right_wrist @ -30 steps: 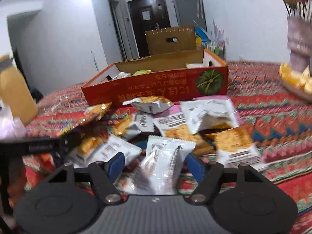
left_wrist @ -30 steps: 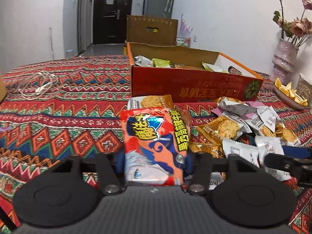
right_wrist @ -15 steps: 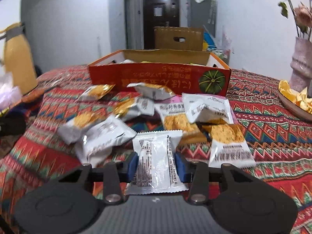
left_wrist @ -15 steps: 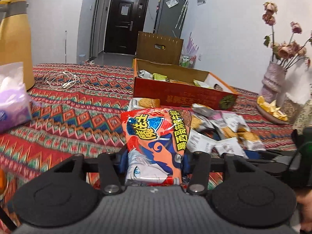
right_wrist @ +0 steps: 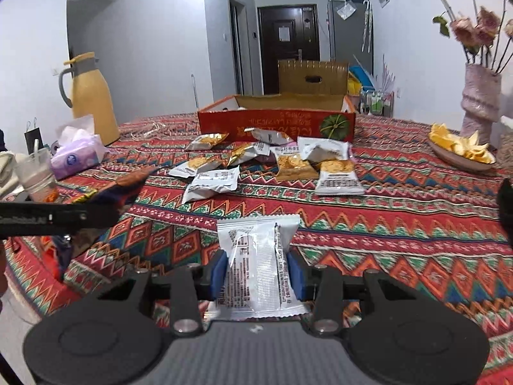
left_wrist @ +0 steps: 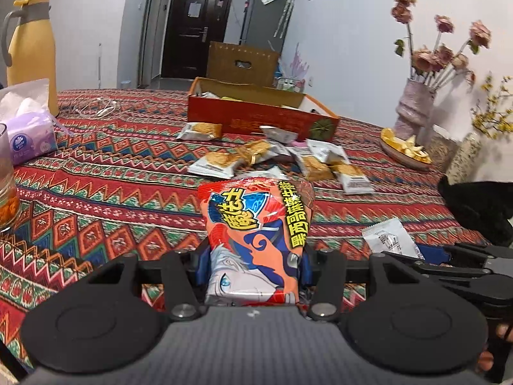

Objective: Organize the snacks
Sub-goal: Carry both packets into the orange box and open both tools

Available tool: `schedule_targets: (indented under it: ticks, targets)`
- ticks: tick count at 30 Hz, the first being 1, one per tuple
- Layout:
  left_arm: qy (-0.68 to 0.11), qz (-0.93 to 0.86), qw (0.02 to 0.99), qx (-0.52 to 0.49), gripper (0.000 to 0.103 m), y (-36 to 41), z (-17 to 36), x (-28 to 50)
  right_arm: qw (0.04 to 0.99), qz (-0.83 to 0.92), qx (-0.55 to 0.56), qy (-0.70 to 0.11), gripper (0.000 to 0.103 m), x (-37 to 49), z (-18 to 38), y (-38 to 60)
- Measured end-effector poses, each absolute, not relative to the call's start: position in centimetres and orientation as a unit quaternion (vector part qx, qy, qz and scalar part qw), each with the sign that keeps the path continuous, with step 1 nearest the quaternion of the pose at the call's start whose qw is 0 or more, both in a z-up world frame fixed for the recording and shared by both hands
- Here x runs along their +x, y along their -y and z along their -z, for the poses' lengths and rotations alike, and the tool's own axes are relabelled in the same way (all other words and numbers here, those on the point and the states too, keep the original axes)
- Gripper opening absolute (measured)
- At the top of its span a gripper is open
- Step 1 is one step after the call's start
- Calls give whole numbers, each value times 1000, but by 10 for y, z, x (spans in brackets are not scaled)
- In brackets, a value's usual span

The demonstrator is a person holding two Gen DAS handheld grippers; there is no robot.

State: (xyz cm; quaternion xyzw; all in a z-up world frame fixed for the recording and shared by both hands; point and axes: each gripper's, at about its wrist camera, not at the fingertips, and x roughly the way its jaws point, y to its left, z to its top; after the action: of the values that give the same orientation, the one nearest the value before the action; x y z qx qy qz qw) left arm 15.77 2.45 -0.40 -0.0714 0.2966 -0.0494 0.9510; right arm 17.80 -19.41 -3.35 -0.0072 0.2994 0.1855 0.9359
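My left gripper (left_wrist: 253, 266) is shut on an orange-red snack bag (left_wrist: 256, 237) with blue and white print, held above the patterned tablecloth. In the right wrist view my right gripper (right_wrist: 258, 272) is shut on a white snack packet (right_wrist: 256, 266), its blue pads pressing both sides. That packet (left_wrist: 389, 239) and the right gripper also show at the lower right of the left wrist view. Several small cracker packets (right_wrist: 275, 163) lie scattered in front of an open red cardboard box (right_wrist: 275, 125), which stands far ahead of both grippers.
A yellow jug (right_wrist: 89, 96), a tissue pack (right_wrist: 75, 157) and a glass (left_wrist: 4, 176) stand at the left. At the right are a vase of dried flowers (right_wrist: 479, 99) and a dish of orange peel (right_wrist: 460, 150). White cable (left_wrist: 96, 107) lies beyond the tissues.
Both grippers have pulled back from the box and the pile, which now look smaller and farther. The right gripper closed on the white packet and lifted it off the pile.
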Motion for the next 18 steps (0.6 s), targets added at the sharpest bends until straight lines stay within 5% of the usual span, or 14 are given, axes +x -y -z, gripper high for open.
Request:
schedule_targets:
  ticks: [10,18]
  targets:
    - [-287,55,955,-54,51,-5,-7,159,942,-176,15,-286,40,170,31,219]
    - [-249,64,965,-56,51,-19,-39,231,942,-207,22,-262,40,229,3,225]
